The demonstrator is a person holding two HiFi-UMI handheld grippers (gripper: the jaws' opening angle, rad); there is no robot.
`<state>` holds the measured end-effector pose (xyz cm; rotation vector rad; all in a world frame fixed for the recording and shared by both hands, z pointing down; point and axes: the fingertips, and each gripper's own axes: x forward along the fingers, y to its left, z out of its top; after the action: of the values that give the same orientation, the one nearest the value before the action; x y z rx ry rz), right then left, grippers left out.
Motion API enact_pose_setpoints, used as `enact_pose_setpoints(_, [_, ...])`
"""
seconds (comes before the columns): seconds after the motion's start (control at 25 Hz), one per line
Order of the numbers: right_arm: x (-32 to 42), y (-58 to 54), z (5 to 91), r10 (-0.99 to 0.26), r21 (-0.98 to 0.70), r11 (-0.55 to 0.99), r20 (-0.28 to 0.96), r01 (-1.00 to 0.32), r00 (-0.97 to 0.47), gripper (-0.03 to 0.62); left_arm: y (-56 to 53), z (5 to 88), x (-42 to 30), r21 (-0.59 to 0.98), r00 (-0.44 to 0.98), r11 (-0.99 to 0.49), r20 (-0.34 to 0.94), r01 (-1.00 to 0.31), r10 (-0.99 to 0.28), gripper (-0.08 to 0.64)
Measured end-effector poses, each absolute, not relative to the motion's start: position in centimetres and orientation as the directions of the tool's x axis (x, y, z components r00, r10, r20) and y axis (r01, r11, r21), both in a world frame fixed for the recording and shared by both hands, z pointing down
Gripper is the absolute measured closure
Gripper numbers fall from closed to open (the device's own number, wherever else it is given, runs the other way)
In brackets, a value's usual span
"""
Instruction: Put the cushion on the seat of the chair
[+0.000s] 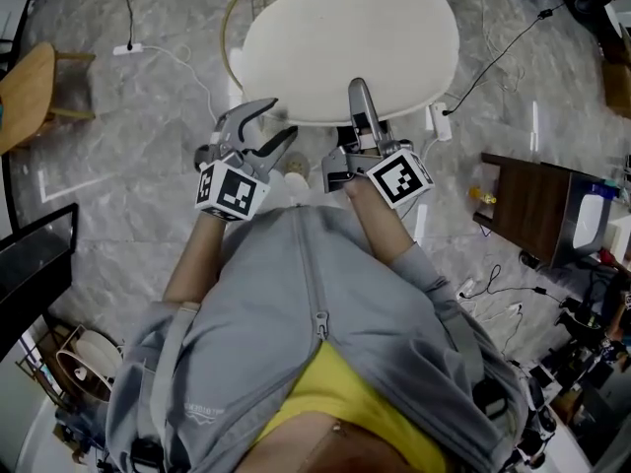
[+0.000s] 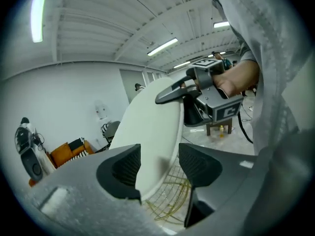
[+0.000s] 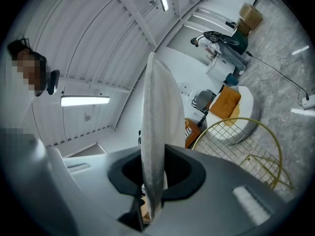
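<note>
The white oval cushion (image 1: 350,42) hangs over the gold wire chair (image 1: 240,8), whose rim shows at the cushion's left. My right gripper (image 1: 363,106) is shut on the cushion's near edge; in the right gripper view the cushion (image 3: 157,127) stands edge-on, pinched between the jaws (image 3: 155,181). My left gripper (image 1: 258,131) is open just left of it. In the left gripper view the cushion (image 2: 152,127) passes between the spread jaws (image 2: 160,163) without the pads pressing on it, and the right gripper (image 2: 197,90) grips its far rim. The wire seat (image 2: 170,200) shows below.
A dark wooden side table (image 1: 532,205) stands at the right and a wooden chair (image 1: 30,87) at the left. Cables and a power strip (image 1: 128,49) lie on the marble floor. A black panel (image 1: 35,264) is at the lower left. An orange seat (image 3: 225,101) stands far off.
</note>
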<state>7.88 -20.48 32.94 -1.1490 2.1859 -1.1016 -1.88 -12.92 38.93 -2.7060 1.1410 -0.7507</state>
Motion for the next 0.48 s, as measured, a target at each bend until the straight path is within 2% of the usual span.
enact_pose_setpoints(0.08, [7.5, -21.1, 33.4, -0.834, -0.822, 0.318, -0.006, -0.473, -0.551, 0.545, -13.4, 40.0, -1.9, -0.347, 0.583, -0.732, 0.447, -0.586, -0.679, 0.292])
enact_pose_setpoints(0.28, [6.4, -21.9, 34.6, -0.852, -0.865, 0.253, 0.012, -0.433, -0.523, 0.545, -15.1, 41.7, -2.4, -0.514, 0.519, -0.737, 0.524, -0.439, -0.675, 0.293])
enact_pose_setpoints(0.36, [5.8, -22.1, 35.2, -0.856, -0.873, 0.235, 0.022, -0.428, -0.516, 0.543, -15.6, 42.0, -2.9, -0.562, 0.507, -0.728, 0.528, -0.393, -0.681, 0.381])
enact_pose_setpoints(0.48, [5.1, -23.0, 36.3, -0.853, -0.859, 0.248, 0.026, -0.448, -0.521, 0.543, -16.3, 42.9, -3.6, -0.613, 0.498, -0.712, 0.524, -0.343, -0.691, 0.449])
